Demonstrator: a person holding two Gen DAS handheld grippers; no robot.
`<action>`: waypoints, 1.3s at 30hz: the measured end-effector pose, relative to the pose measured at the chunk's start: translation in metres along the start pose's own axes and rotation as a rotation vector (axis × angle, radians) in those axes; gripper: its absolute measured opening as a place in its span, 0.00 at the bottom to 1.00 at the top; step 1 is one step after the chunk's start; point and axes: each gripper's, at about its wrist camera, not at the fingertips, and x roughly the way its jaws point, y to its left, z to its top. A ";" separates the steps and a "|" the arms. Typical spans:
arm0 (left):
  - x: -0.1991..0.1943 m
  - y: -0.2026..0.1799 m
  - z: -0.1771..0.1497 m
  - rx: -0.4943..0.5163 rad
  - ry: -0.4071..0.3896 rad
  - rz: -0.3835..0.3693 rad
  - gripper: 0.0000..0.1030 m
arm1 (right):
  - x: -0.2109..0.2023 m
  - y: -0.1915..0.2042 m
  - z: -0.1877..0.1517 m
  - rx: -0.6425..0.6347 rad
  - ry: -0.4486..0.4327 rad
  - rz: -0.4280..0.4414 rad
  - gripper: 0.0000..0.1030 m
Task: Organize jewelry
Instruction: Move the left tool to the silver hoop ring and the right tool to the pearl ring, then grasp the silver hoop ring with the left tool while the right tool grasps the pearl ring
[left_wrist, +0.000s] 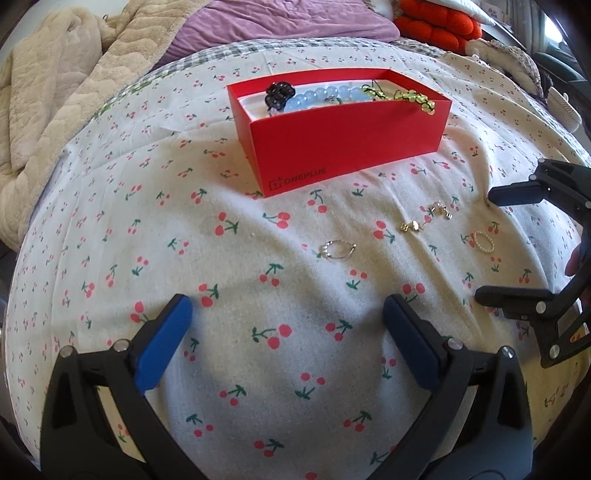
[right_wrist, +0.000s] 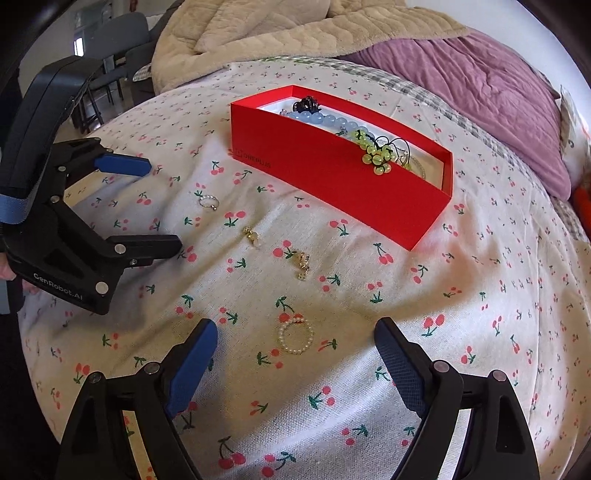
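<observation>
Right gripper (right_wrist: 295, 343) agape, pearl ring (right_wrist: 295, 336) between fingertips.

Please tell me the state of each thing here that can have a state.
red box: open, holding bead bracelets
green bead bracelet: draped over the box wall
pearl ring: flat on the bedsheet
silver ring: on the bedsheet
left gripper: open
right gripper: open

Cherry-print sheet (left_wrist: 258, 332) covers the bed. Behind it: beige blanket (left_wrist: 55, 92) at left, purple quilt (left_wrist: 288, 22) beside it, orange cushion (left_wrist: 436, 26) at right.
</observation>
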 end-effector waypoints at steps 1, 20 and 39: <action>0.000 0.000 0.000 0.003 -0.002 -0.002 1.00 | 0.001 -0.001 -0.001 0.001 0.007 0.009 0.86; -0.004 -0.008 0.020 0.024 0.010 -0.159 0.76 | -0.020 -0.027 -0.005 0.070 -0.073 0.119 0.72; 0.009 -0.009 0.024 0.048 0.063 -0.215 0.40 | 0.002 -0.022 -0.004 0.076 0.035 0.106 0.26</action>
